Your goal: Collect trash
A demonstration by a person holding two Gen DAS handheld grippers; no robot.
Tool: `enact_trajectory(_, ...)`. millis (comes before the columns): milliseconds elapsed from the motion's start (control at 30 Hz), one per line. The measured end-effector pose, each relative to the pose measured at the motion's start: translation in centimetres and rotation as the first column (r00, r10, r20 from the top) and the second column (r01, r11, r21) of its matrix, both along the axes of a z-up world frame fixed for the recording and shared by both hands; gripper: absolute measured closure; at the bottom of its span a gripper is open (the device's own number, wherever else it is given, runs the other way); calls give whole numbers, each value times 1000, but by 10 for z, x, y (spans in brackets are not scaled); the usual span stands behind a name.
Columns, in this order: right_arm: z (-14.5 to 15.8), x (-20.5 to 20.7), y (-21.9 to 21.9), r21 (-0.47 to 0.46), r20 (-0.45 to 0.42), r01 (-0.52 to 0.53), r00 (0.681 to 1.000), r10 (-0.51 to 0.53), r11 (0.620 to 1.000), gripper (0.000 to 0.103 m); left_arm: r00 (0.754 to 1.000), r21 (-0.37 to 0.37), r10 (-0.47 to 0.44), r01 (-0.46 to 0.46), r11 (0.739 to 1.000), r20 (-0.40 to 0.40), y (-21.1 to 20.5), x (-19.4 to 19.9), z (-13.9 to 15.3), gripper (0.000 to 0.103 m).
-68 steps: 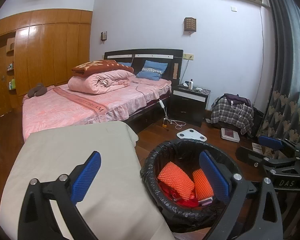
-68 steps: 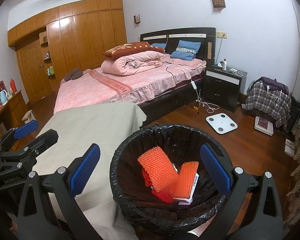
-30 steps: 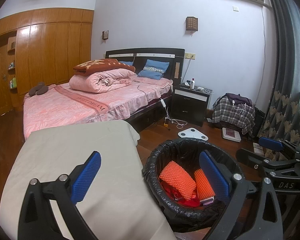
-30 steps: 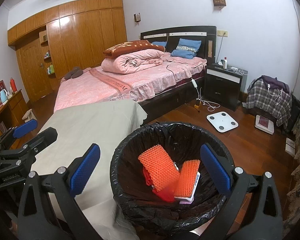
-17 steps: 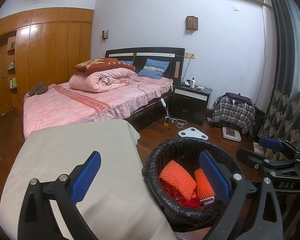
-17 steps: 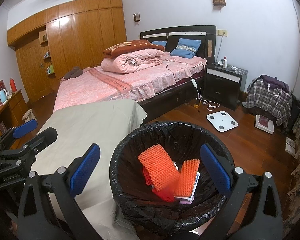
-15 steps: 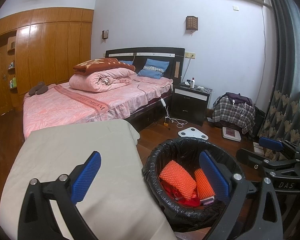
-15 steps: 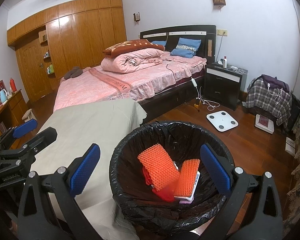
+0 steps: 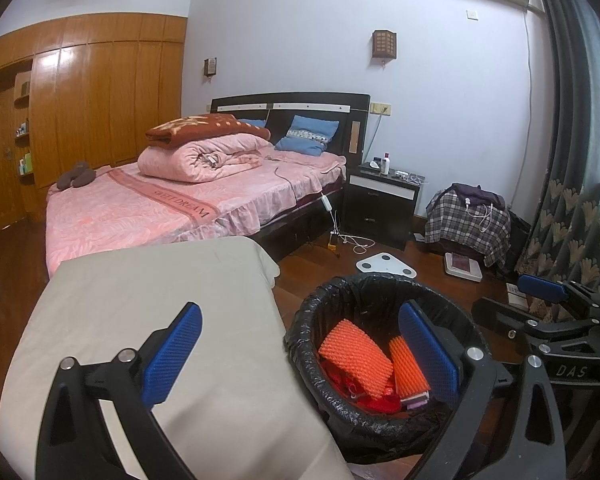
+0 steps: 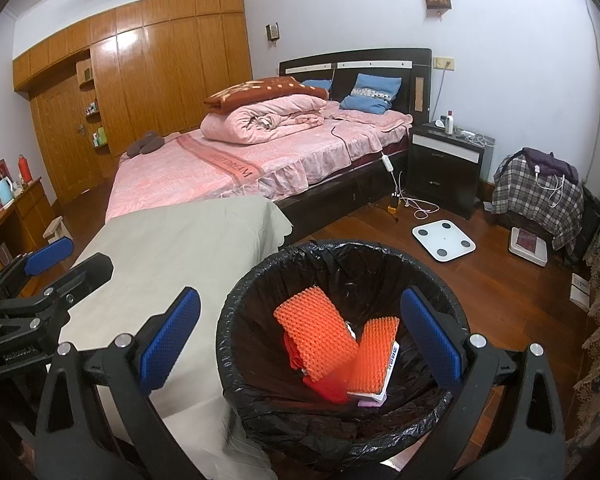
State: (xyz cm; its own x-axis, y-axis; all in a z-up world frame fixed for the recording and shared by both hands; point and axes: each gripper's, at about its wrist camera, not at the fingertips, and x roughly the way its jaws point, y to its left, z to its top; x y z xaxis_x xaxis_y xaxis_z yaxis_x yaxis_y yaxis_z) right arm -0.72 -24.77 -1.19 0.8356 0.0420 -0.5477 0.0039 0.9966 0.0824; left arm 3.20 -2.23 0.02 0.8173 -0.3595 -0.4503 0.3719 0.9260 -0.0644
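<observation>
Trash (image 10: 332, 344), orange mesh pieces, lies inside the black-lined bin (image 10: 260, 284) beside the cloth-covered desk (image 10: 172, 248); your left tongs (image 9: 300, 354) and right tongs (image 10: 300, 336) hover spread and empty above, apparently finished dropping.

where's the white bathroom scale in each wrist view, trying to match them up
Left wrist view: the white bathroom scale lies on the wood floor right of centre, just beyond the far rim of the black-lined trash bin.
Right wrist view: the scale is right of centre, on the floor beyond the bin.
Shared landmark: the black nightstand stands behind the scale in both.
</observation>
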Motion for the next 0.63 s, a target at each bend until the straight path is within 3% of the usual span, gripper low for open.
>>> enact_trajectory(633, 0, 1, 2, 2, -4, 1, 1000, -1, 1000, 6, 1000, -3, -4, 4, 1000, -10, 3, -1, -5, 6)
